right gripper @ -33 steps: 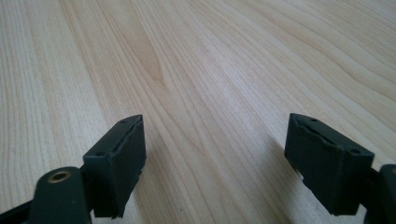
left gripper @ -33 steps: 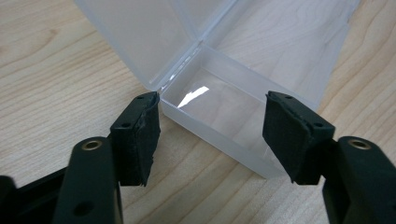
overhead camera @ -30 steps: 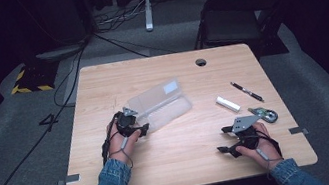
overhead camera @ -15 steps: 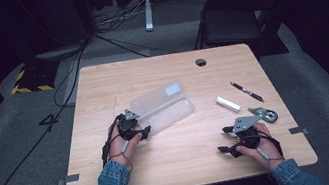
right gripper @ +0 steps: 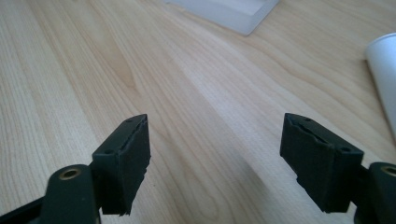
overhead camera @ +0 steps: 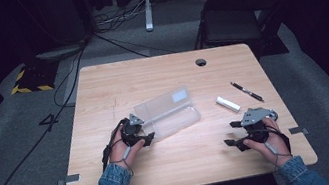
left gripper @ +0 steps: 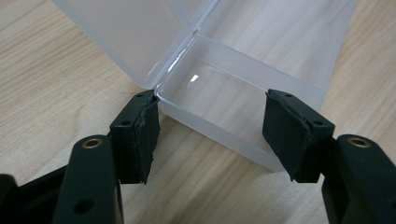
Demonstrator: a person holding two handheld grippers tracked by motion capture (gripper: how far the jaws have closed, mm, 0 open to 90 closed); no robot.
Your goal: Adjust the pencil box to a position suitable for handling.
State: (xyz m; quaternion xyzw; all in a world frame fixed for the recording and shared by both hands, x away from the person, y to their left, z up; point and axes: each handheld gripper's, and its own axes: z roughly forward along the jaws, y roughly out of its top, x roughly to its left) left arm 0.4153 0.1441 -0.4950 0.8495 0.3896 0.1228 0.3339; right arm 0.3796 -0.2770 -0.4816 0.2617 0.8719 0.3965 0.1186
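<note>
**Left gripper clamped on end of clear box; right gripper wide over bare wood**

Left gripper (left gripper: 212, 126): jaws closed across the short end of the clear plastic box (overhead camera: 168, 113). In the left gripper view both black pads press the outer corners of the box's near end wall, one at each side. Box sits on the table (overhead camera: 115, 85), its lid swung open and lying back on the far side, joined along the long edge. Tray interior looks empty in the part visible.

Right gripper (right gripper: 215, 161): jaws stand wide apart and have just been closing a little; nothing between them. Only wood grain under the pads in the right gripper view. A corner of the box shows at the top of that view, well apart from the jaws.

High view: left gripper (overhead camera: 145, 135) at the box's left end, near table centre. Right gripper (overhead camera: 232, 133) at the right front of the table, well apart from the box. White cylinder (overhead camera: 228, 103) and black pen (overhead camera: 247, 91) lie beyond the right gripper, side by side, not touching. Both sleeves are denim.
</note>
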